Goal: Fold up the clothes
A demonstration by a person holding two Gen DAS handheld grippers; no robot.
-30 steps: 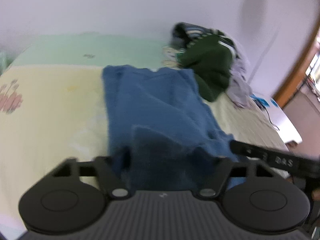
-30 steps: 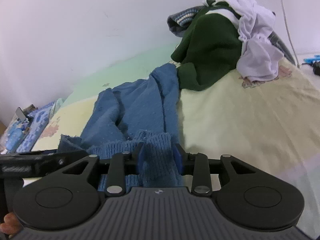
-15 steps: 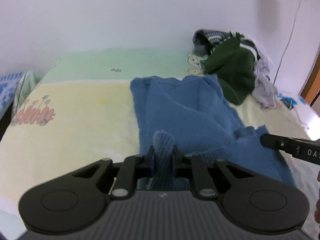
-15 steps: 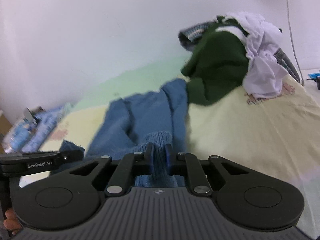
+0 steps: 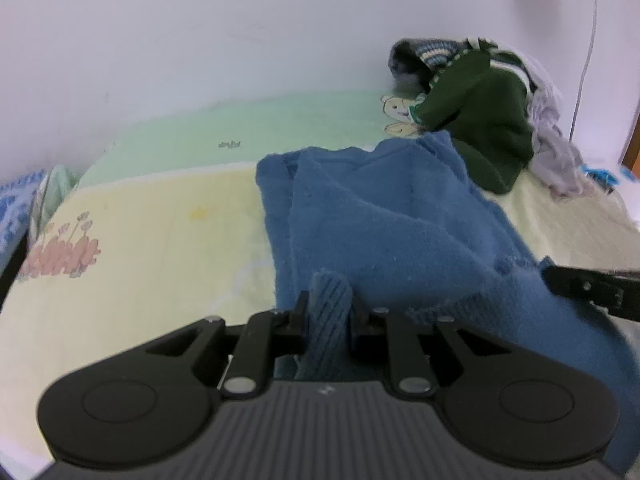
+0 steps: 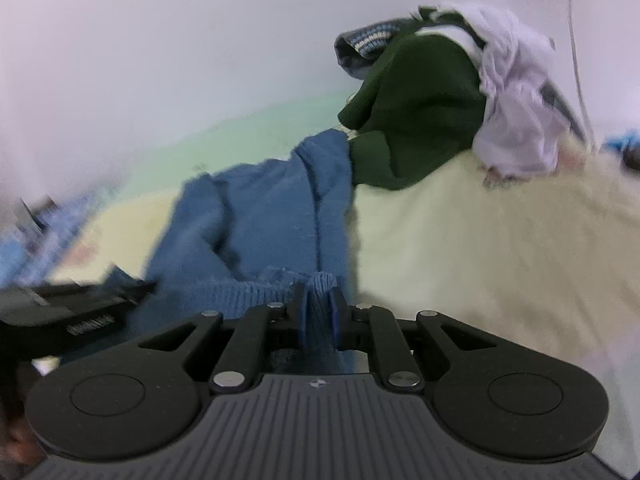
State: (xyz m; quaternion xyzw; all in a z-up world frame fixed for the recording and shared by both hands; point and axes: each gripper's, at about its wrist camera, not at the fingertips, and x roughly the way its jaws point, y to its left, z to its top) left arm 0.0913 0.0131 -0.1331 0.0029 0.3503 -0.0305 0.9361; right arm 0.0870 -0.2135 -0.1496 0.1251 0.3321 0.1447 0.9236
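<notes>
A blue knit sweater [image 5: 384,216] lies lengthwise on the bed, partly folded over itself; it also shows in the right wrist view [image 6: 272,216]. My left gripper [image 5: 329,312] is shut on the ribbed hem at the sweater's near left corner. My right gripper [image 6: 319,312] is shut on the ribbed hem at the near right corner. Both hold the hem lifted a little above the sheet. The right gripper's finger [image 5: 592,290] shows at the right edge of the left wrist view; the left gripper's finger [image 6: 76,308] shows at the left of the right wrist view.
The bed has a yellow and green sheet [image 5: 152,248]. A pile of clothes with a dark green sweater [image 5: 480,116] and a pale lilac garment [image 6: 516,120] sits at the far right corner against the white wall. Blue patterned fabric [image 5: 16,212] lies at the left edge.
Both grippers have closed down tight on the sweater's hem and pulled it back toward me; the cameras have tilted up and the sweater lies more stretched along the bed.
</notes>
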